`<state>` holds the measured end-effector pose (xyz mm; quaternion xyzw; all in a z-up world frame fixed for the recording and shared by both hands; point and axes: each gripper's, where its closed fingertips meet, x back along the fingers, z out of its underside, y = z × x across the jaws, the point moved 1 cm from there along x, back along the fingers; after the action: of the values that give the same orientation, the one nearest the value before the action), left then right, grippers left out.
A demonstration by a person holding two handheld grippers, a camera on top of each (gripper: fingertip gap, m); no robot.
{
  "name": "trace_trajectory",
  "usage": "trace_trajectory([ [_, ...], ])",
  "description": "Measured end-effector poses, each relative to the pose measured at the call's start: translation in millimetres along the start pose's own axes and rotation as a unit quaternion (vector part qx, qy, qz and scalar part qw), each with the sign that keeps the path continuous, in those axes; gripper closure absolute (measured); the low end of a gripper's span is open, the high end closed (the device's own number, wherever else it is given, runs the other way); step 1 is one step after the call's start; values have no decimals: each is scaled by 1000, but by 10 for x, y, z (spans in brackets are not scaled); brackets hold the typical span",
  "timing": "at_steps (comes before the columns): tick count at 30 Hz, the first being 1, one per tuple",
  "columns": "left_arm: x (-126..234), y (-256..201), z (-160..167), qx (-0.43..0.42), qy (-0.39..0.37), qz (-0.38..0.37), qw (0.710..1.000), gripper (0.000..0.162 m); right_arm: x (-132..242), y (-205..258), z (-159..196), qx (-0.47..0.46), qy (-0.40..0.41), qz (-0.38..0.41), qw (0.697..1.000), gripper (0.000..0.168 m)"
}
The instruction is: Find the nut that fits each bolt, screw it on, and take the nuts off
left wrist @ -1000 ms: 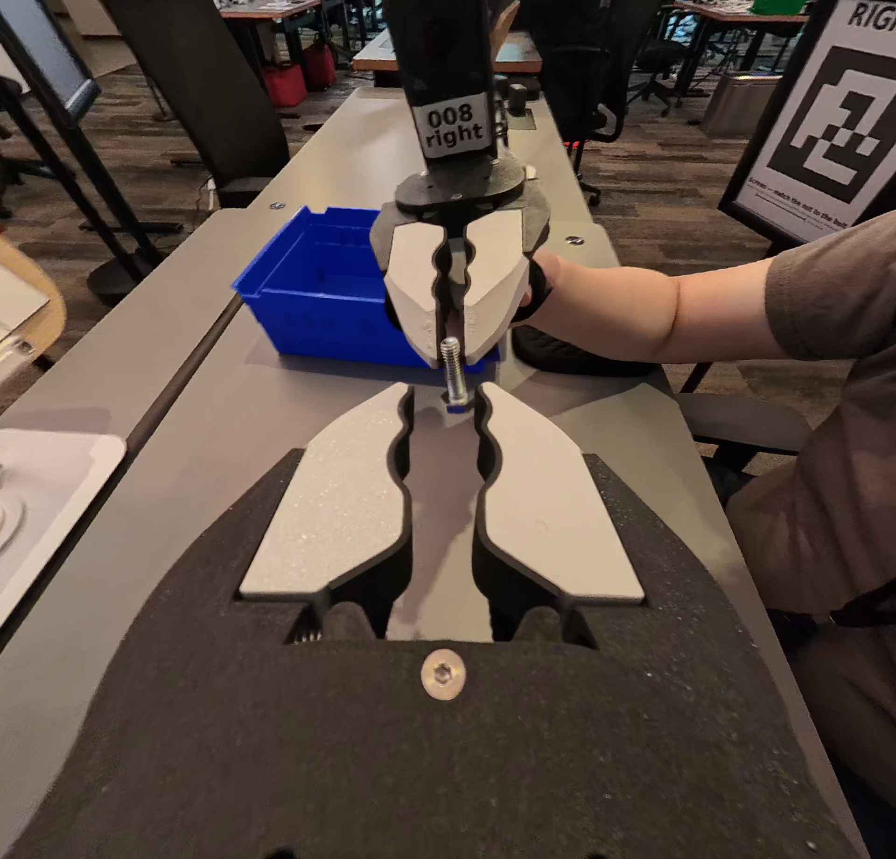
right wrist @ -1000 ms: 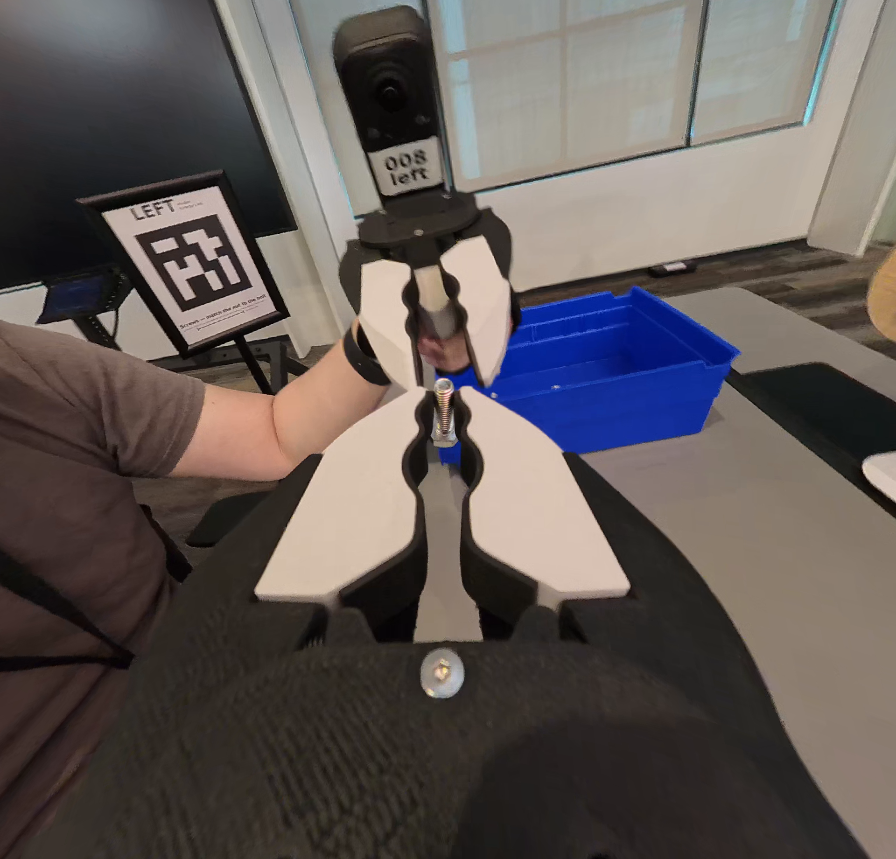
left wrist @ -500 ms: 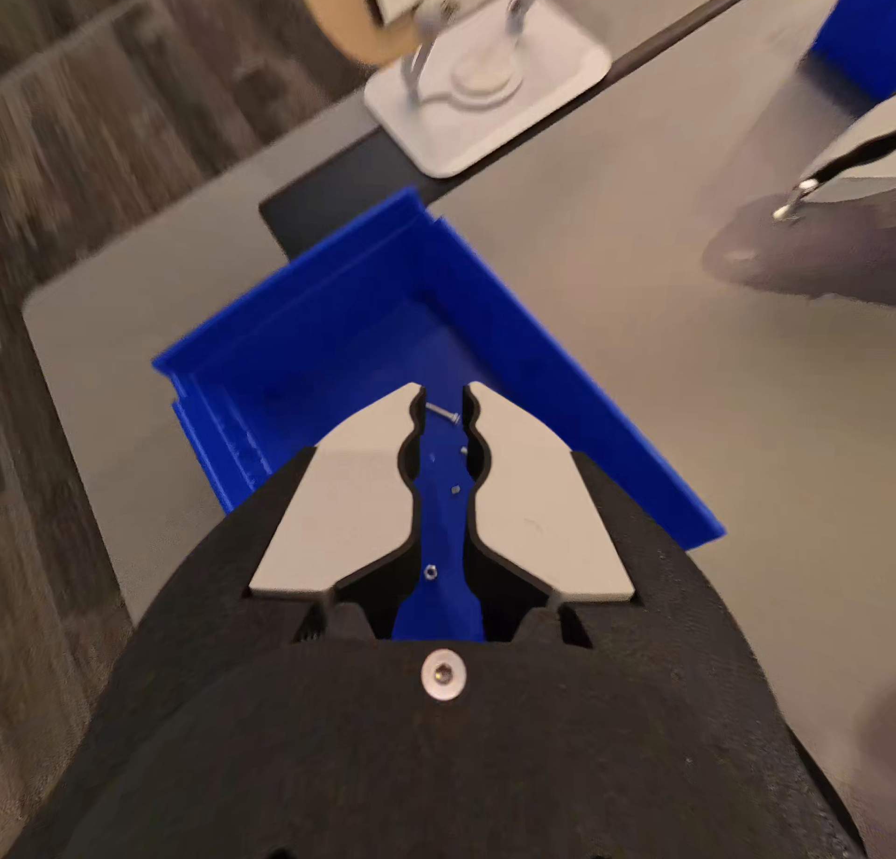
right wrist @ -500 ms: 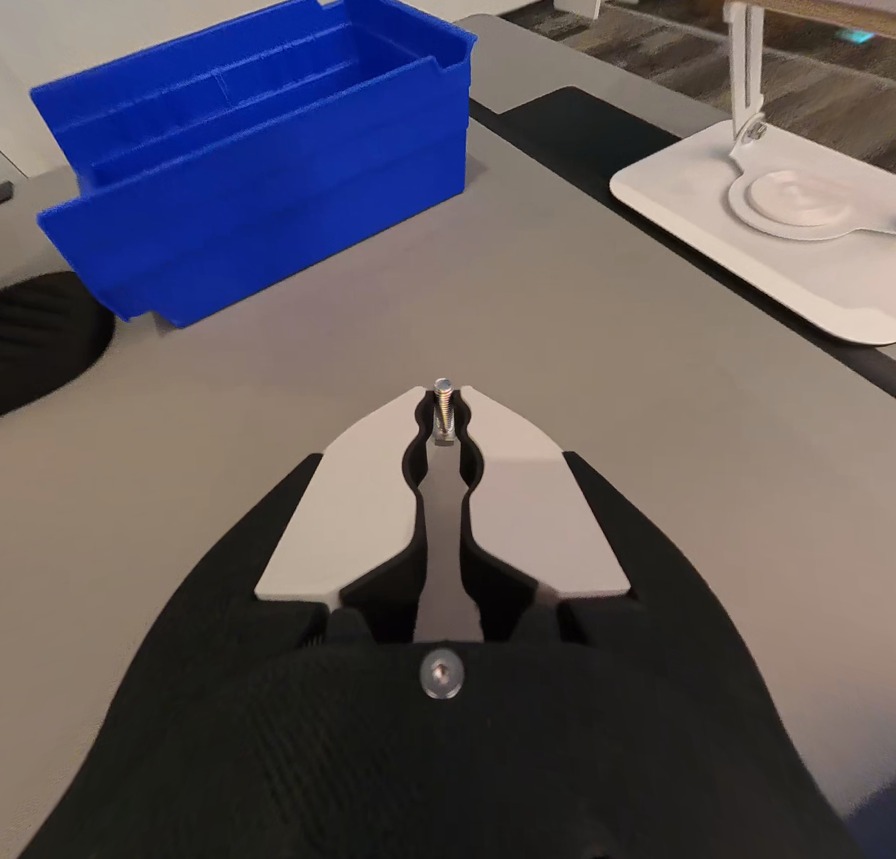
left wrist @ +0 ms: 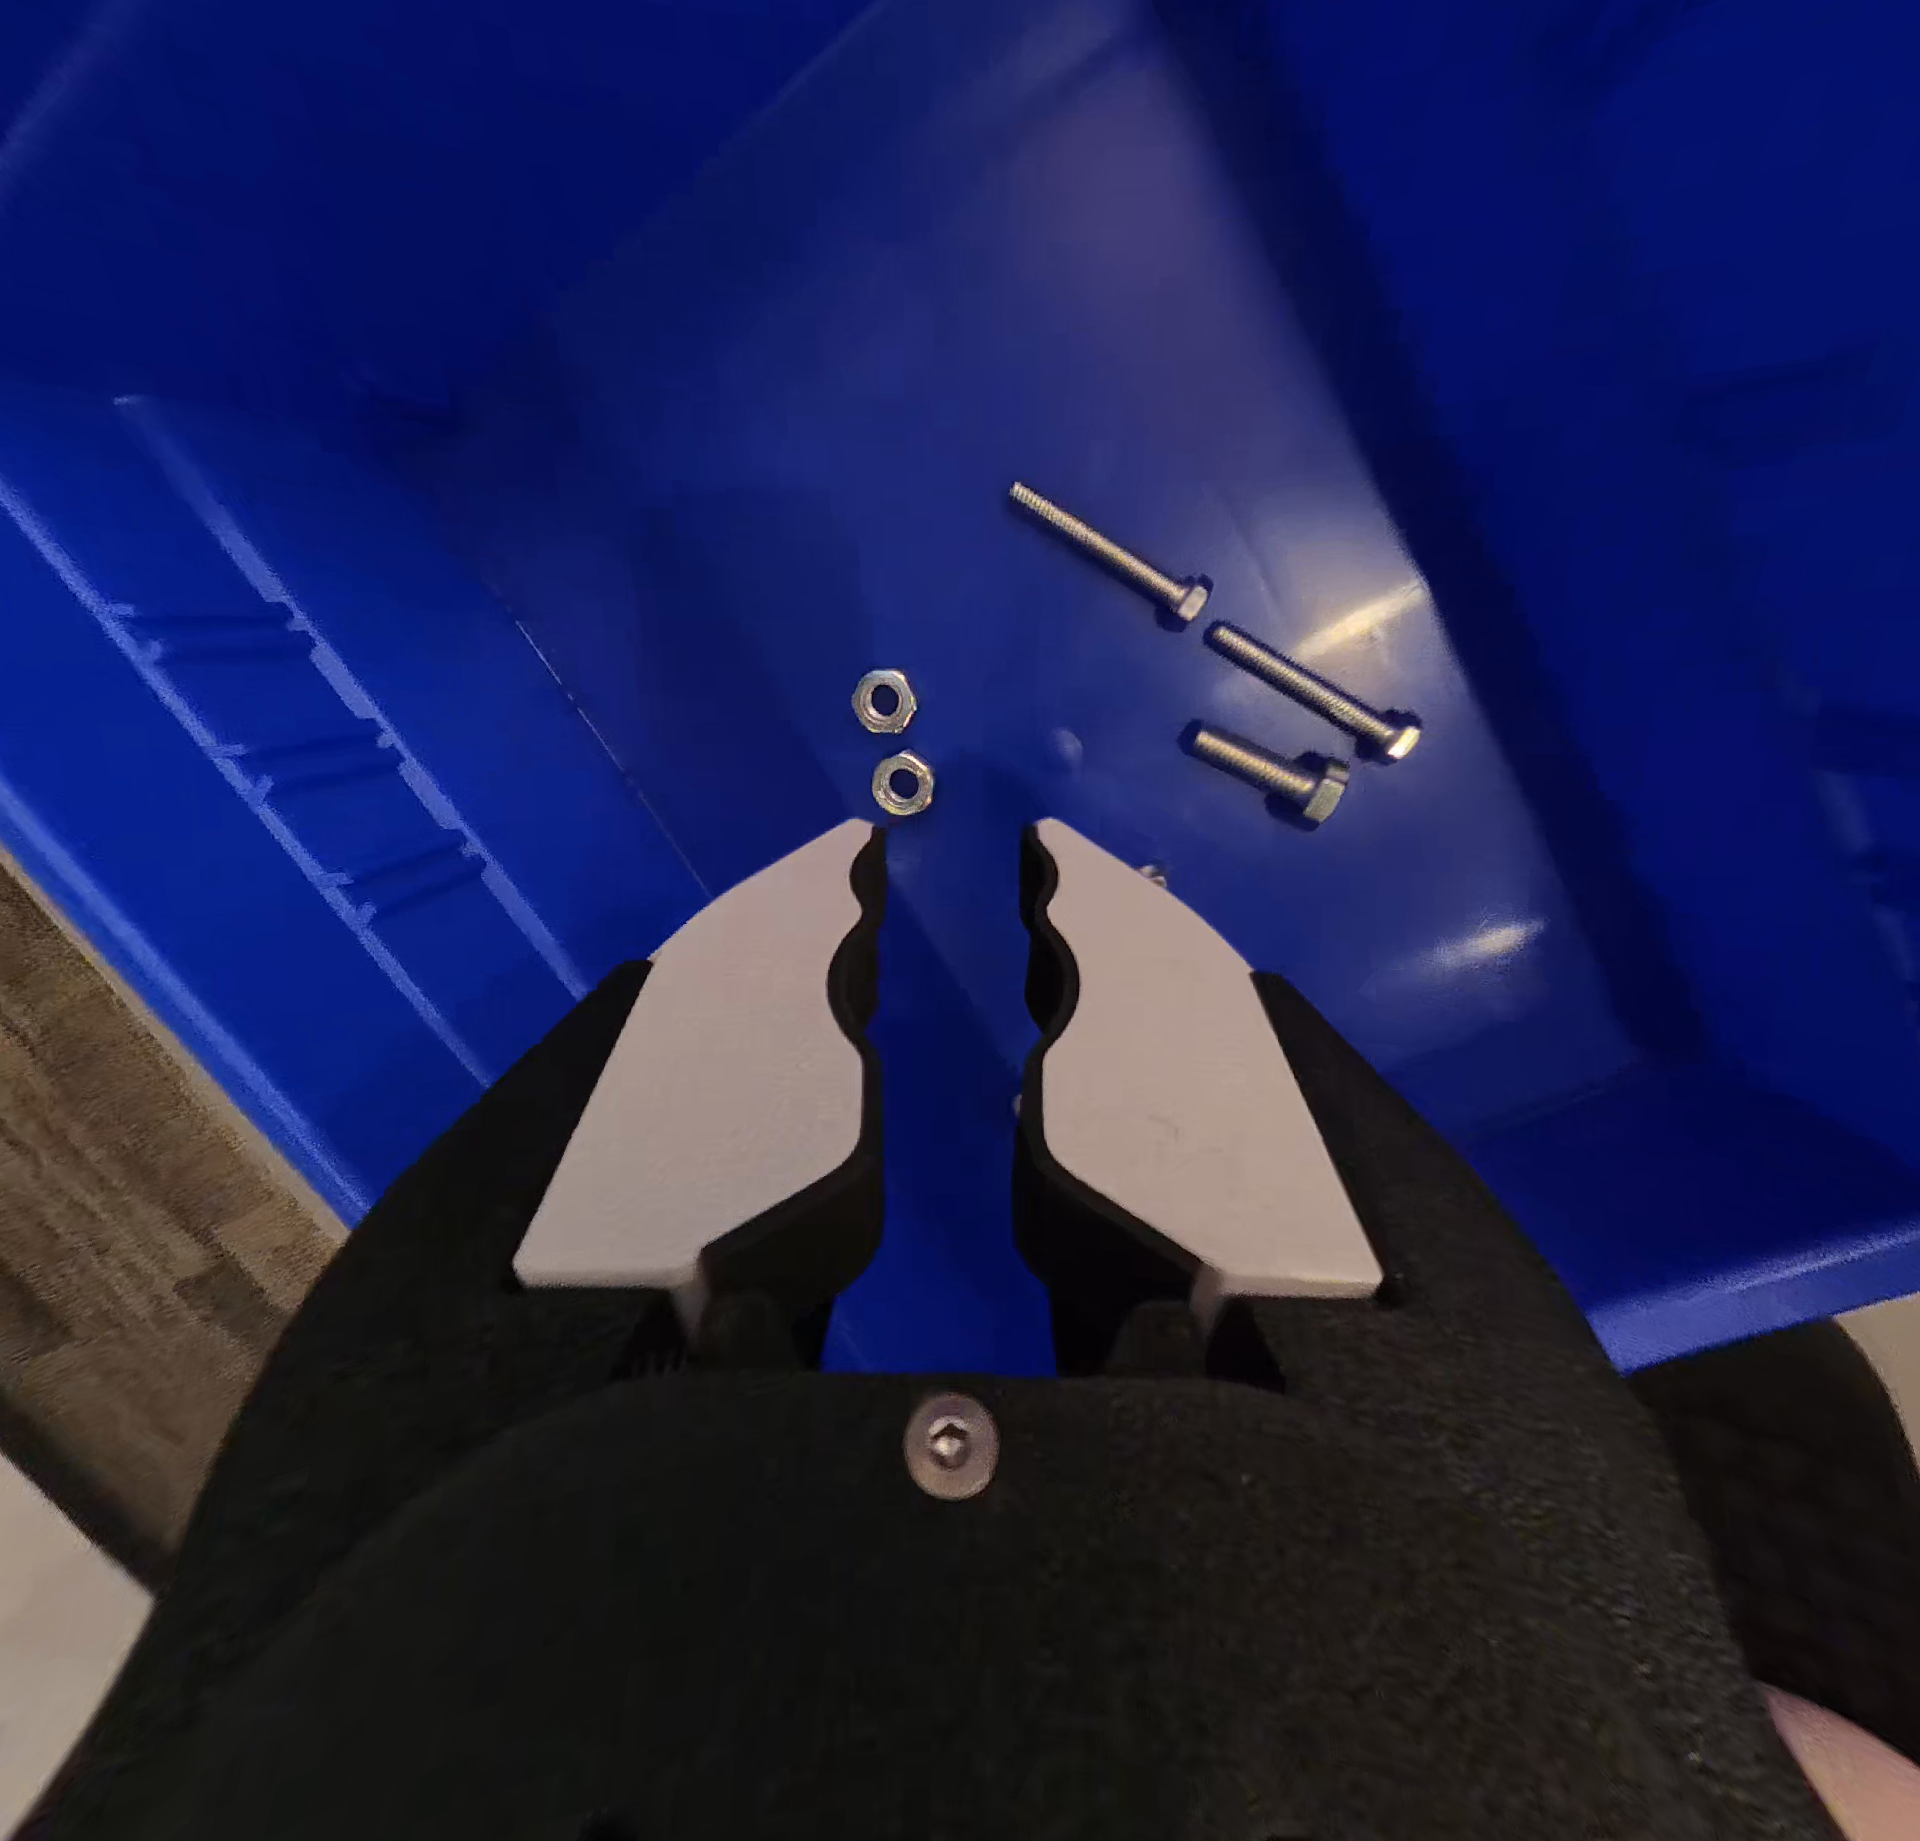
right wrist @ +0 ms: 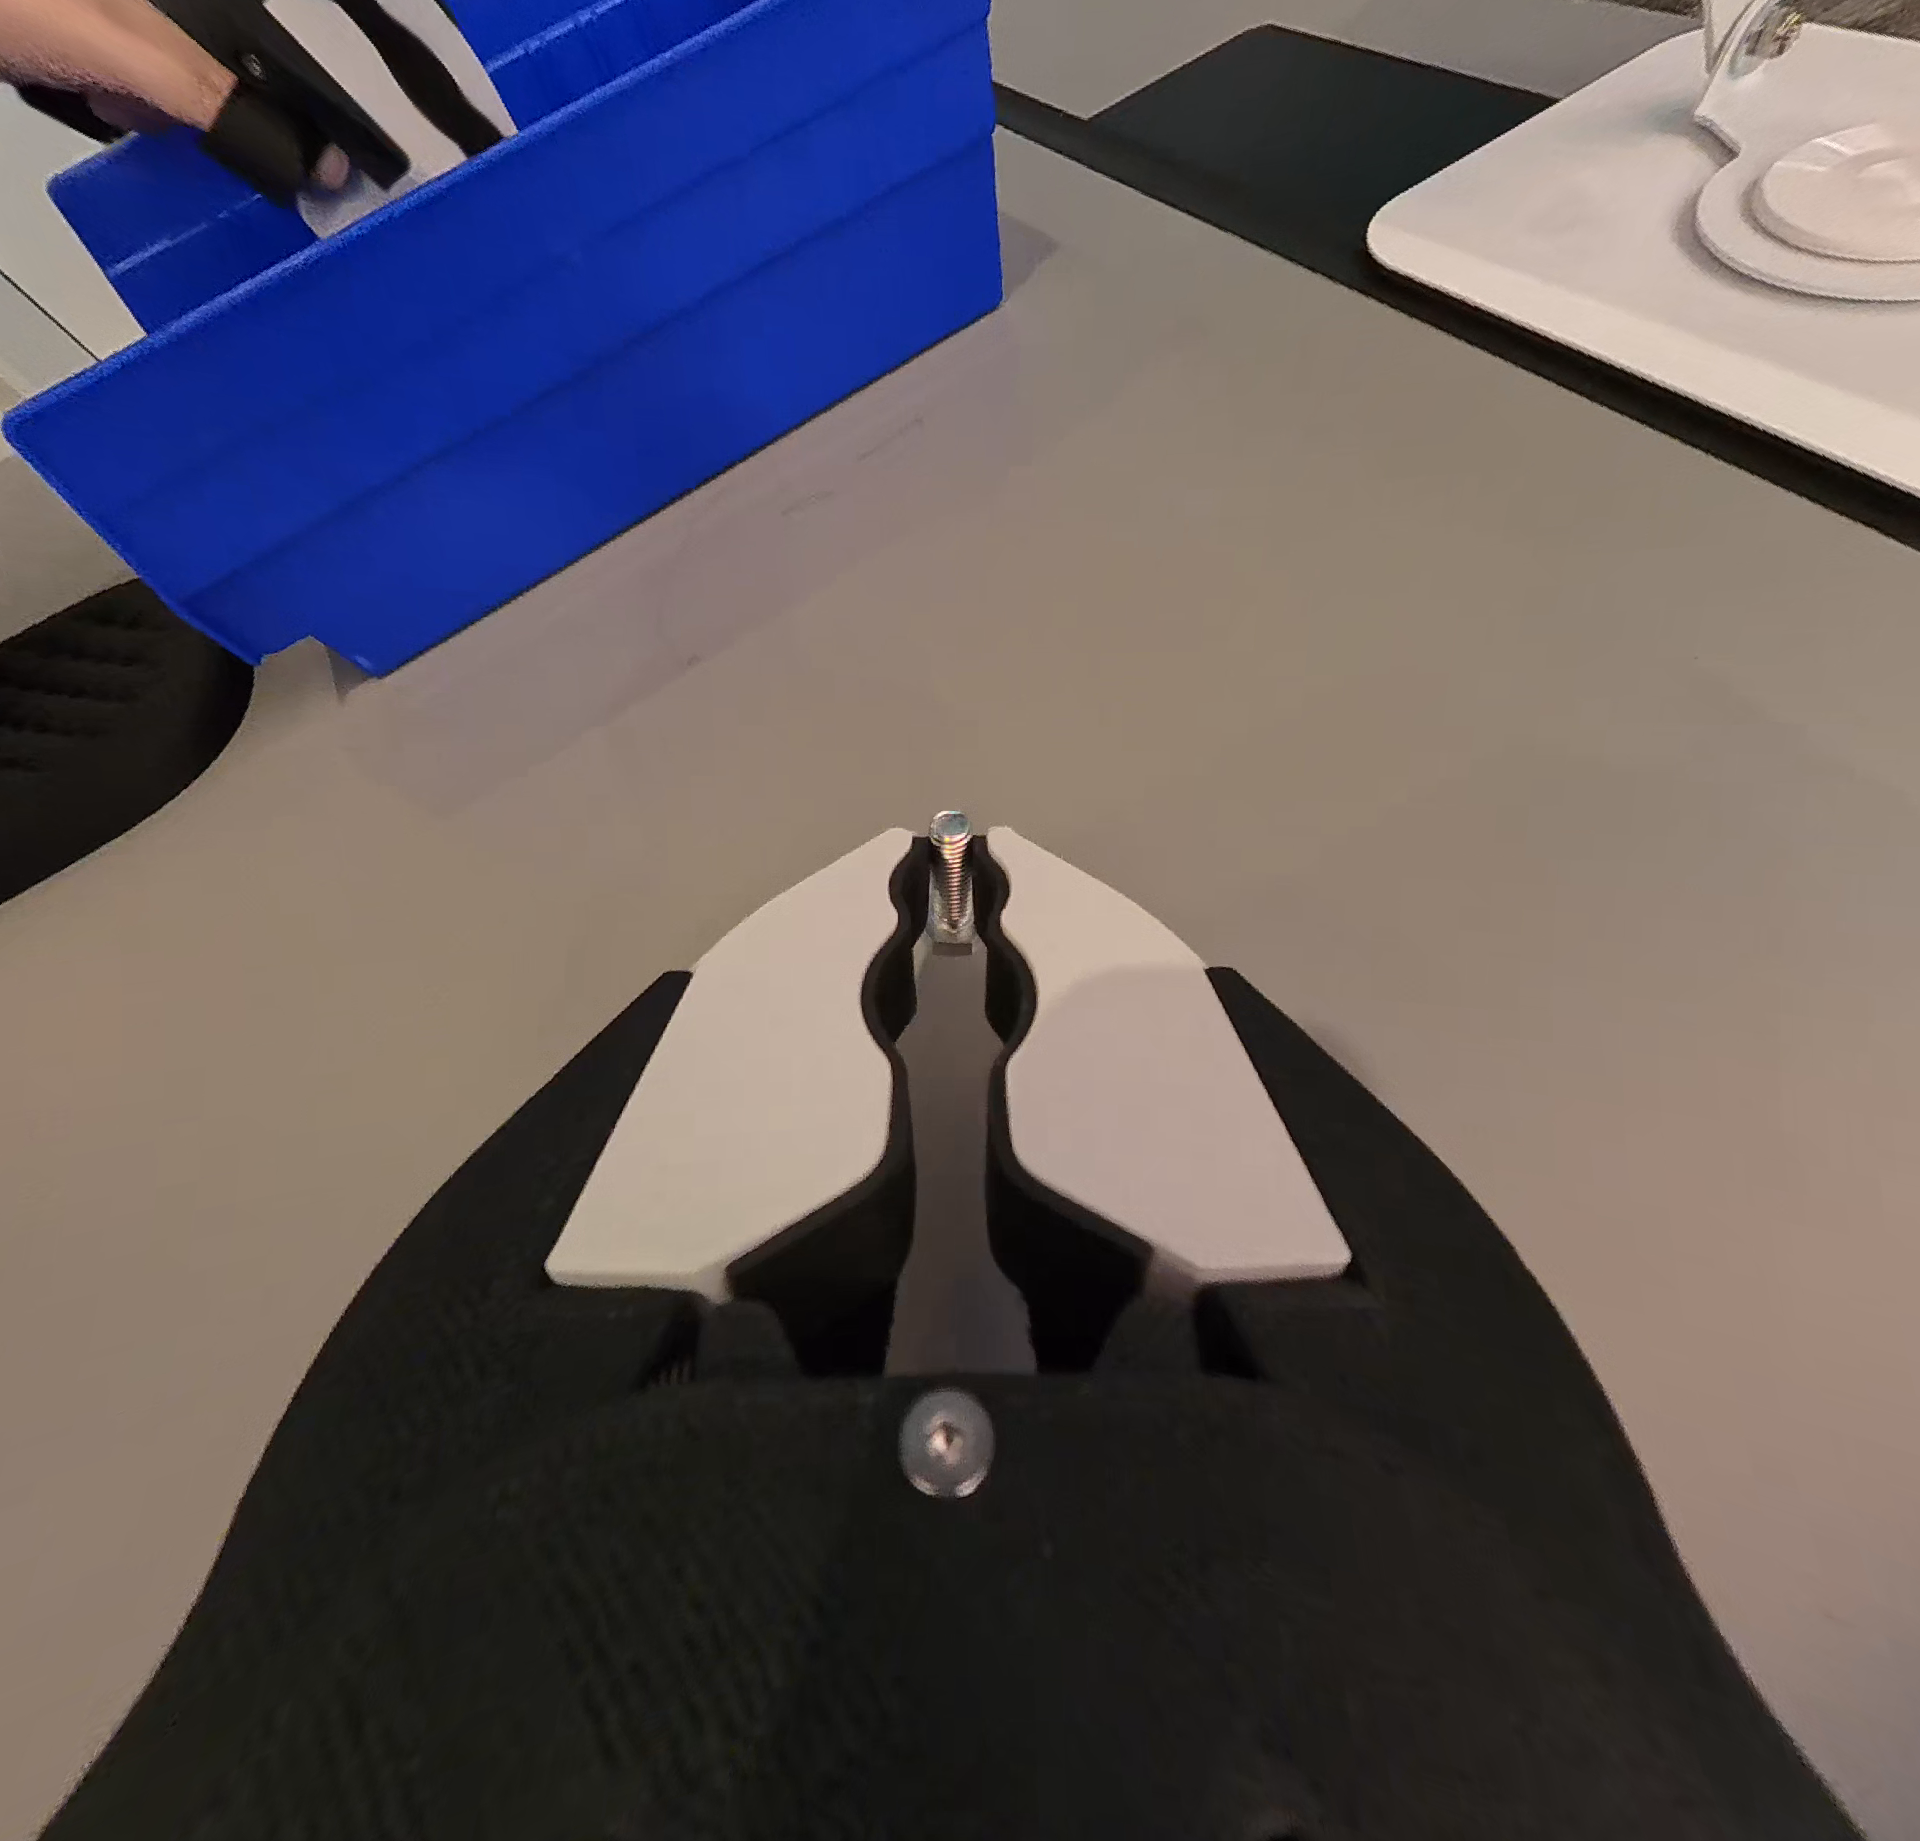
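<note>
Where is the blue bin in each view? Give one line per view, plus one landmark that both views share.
Left wrist view: the blue bin fills most of the frame, seen from inside; nuts and bolts lie on its floor ahead of the open left gripper.
Right wrist view: the bin stands upper left on the grey table, beyond the right gripper.
Shared landmark: the left gripper, which reaches into the bin in both.

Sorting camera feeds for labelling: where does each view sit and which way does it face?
Left wrist view: on the left gripper, facing down into the blue bin at nuts and bolts; open fingers show.
Right wrist view: on the right gripper, facing across the table; fingers clamp a bolt.
Shared: bin, left gripper.
</note>
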<state>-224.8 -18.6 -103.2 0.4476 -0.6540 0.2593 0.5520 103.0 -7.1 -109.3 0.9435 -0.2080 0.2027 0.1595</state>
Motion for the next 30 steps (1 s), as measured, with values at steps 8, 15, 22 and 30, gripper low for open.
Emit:
trace_trajectory([
  [8, 19, -40, 18, -39, 8, 8, 999, 143, -40, 30, 61, 7, 15, -4, 1000, 160],
  [15, -52, -80, -206, -90, 8, 46, 995, 144, -48, 16, 36, 7, 12, -10, 1000, 160],
  [22, -210, 55, -157, -198, 48, 47, 978, 137, -17, 16, -12, -8, -4, -16, 1000, 160],
  [30, -283, 177, -203, -284, 72, 38, 955, 138, 3, 49, -37, 1, -3, -17, 1000, 160],
])
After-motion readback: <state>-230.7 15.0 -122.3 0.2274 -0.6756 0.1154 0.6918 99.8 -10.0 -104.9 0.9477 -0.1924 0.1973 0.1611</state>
